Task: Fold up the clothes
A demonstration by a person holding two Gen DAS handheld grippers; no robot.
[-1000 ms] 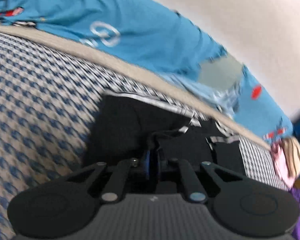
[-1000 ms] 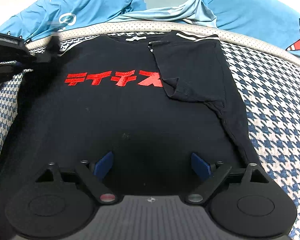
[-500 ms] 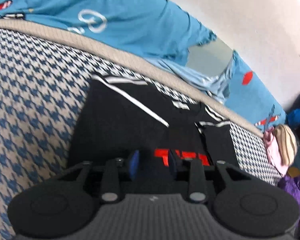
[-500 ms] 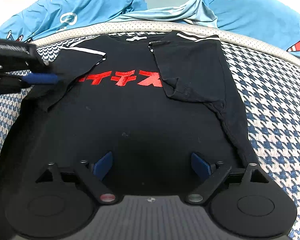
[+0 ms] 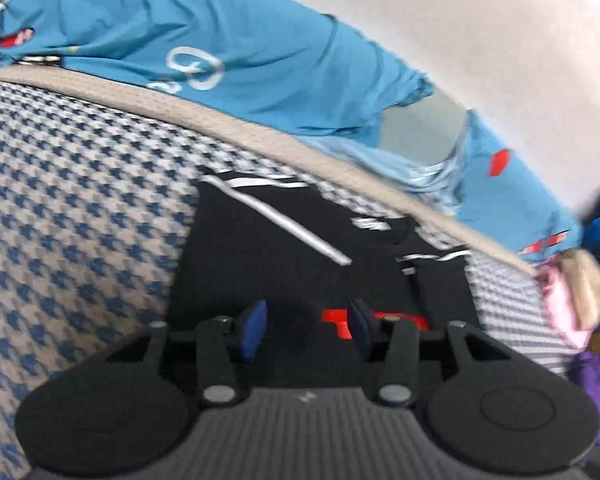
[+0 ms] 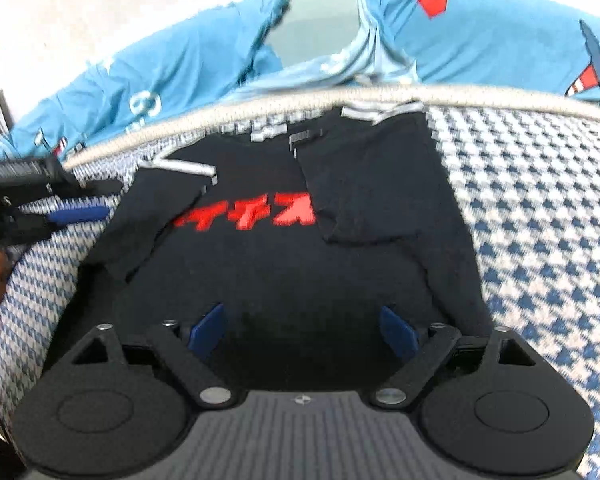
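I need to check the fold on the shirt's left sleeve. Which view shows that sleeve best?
The right wrist view: the whole left sleeve lies folded in over the black shirt, covering the start of the red lettering. The left wrist view shows it blurred, its near part hidden behind the left gripper.

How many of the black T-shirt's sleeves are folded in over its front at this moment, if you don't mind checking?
2. The left sleeve lies folded over the T-shirt beside the red lettering; the right sleeve is folded in on the opposite side.
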